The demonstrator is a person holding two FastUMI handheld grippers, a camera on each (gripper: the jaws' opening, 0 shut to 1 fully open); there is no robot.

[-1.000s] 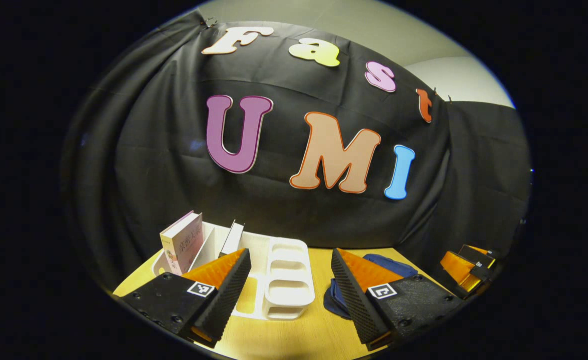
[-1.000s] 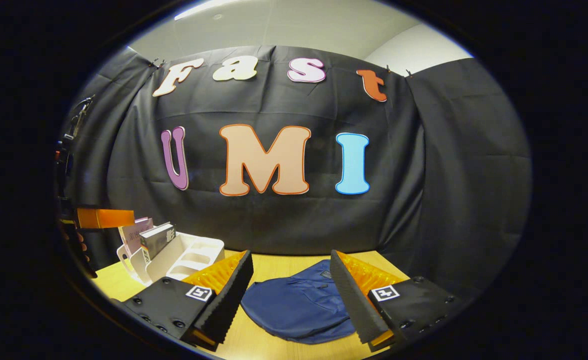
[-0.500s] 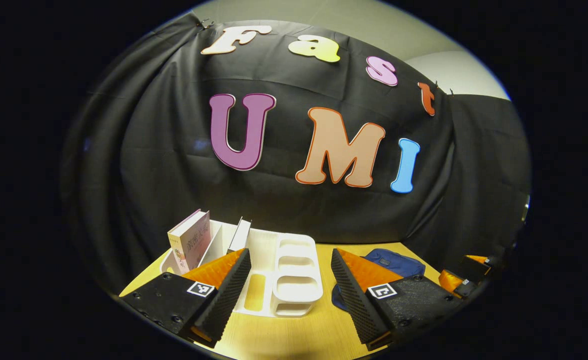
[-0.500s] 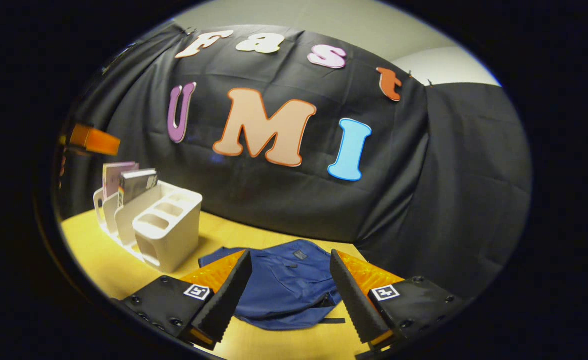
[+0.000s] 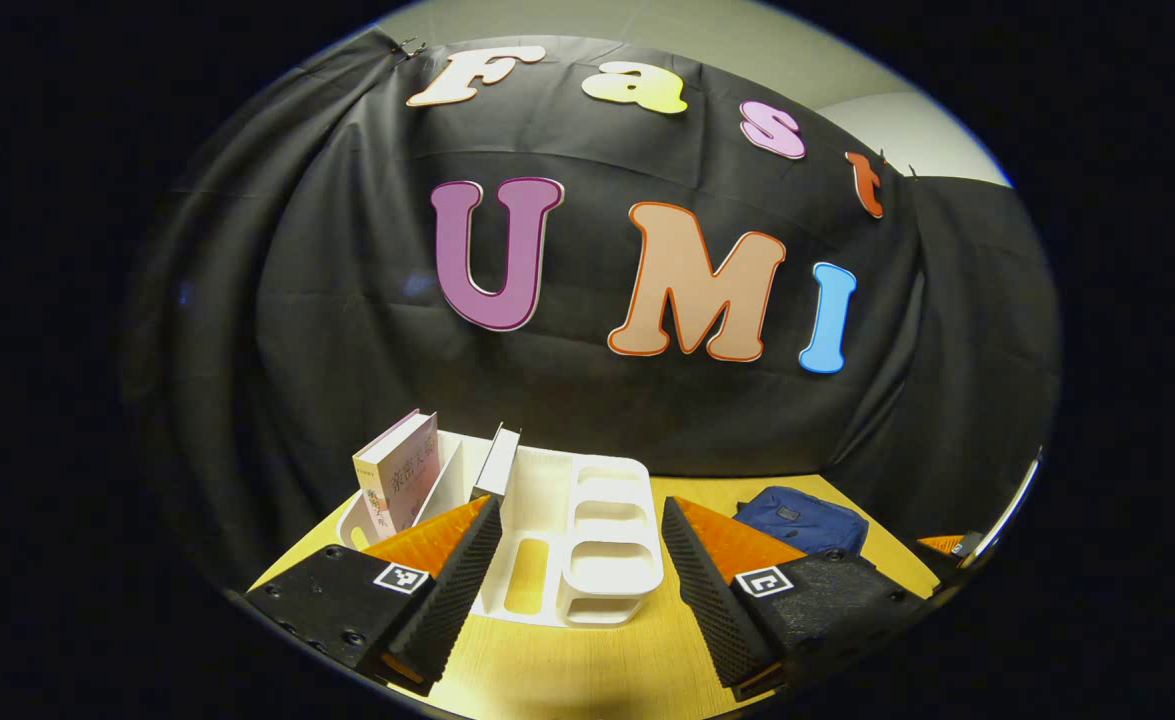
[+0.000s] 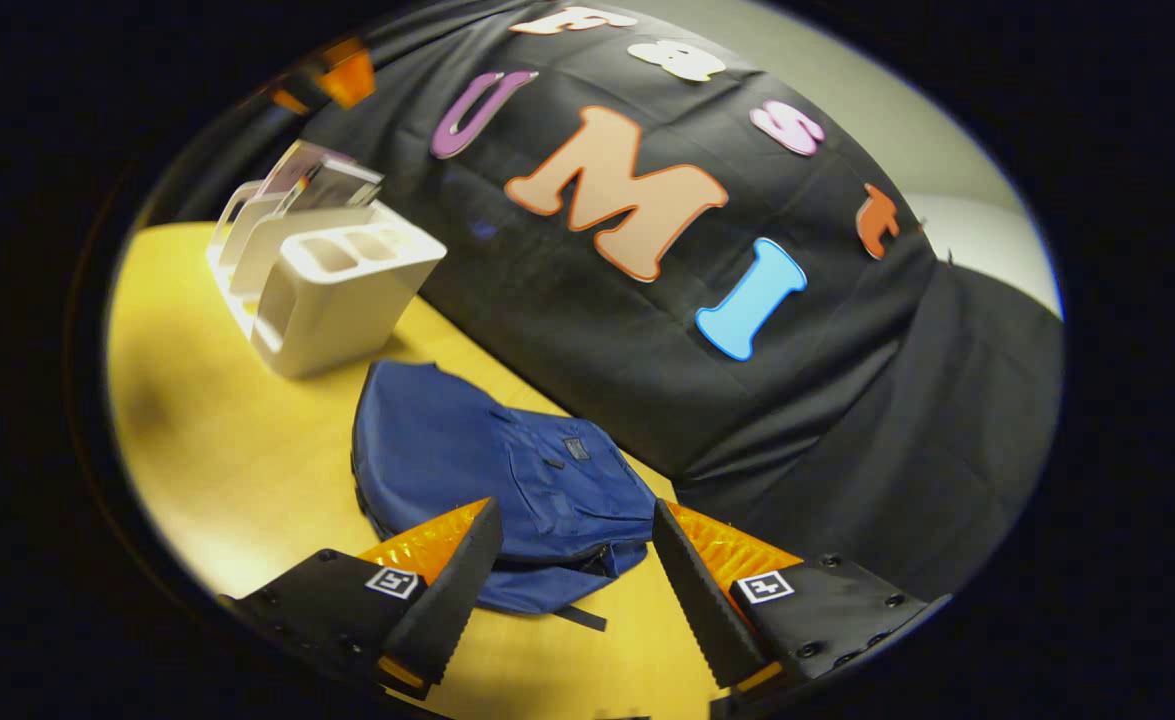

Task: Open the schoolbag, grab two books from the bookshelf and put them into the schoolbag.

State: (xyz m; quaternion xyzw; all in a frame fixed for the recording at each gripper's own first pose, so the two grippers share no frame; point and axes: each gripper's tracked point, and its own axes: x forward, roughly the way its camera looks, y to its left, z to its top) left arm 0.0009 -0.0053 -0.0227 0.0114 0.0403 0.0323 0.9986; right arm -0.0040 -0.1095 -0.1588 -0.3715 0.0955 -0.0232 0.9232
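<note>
Blue schoolbag (image 6: 507,480) lies flat and closed on the bench (image 6: 227,450), bookshelf (image 6: 332,275) at its 10 o'clock; right hand-held gripper (image 6: 572,580) spread above it, likely seeking the zip; left hand-held gripper (image 5: 579,590) spread toward the shelf.

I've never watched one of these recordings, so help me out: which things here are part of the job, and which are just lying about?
Part of the job:
- blue schoolbag, lying flat on the table
- white bookshelf
- two books: pink book and thin book, standing in its slots
- left tongs and right tongs, both open

Just there:
- wooden table
- black cloth wall
</note>
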